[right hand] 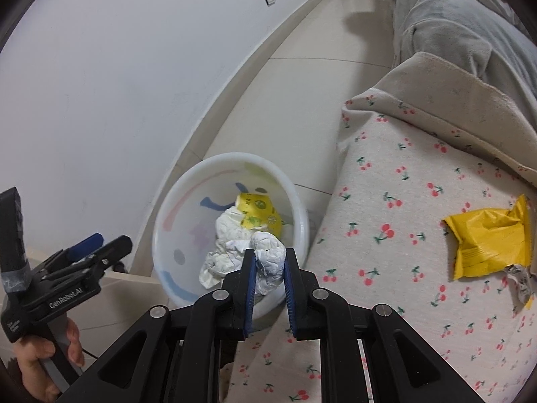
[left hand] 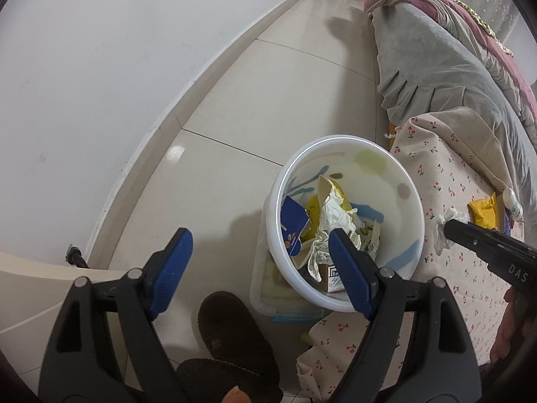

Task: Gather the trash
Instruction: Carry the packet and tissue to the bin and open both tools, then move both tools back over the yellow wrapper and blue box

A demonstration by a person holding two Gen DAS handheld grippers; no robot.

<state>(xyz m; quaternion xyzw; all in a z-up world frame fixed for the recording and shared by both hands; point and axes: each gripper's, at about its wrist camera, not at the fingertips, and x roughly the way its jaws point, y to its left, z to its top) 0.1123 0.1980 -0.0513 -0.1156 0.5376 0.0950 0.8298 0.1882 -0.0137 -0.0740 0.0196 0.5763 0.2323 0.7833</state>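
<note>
A white trash bin stands on the floor beside a cherry-print cloth surface; it holds crumpled paper, yellow wrappers and a blue carton. It also shows in the right wrist view. My left gripper is open and empty, just above the bin's near-left rim. My right gripper is shut on a crumpled white tissue over the bin's near rim; it also shows in the left wrist view. A yellow wrapper lies on the cloth.
A grey blanket and pink bedding lie beyond the cloth. A small white bottle lies by the yellow wrapper. A dark slipper is on the tiled floor near the bin. The white wall runs along the left.
</note>
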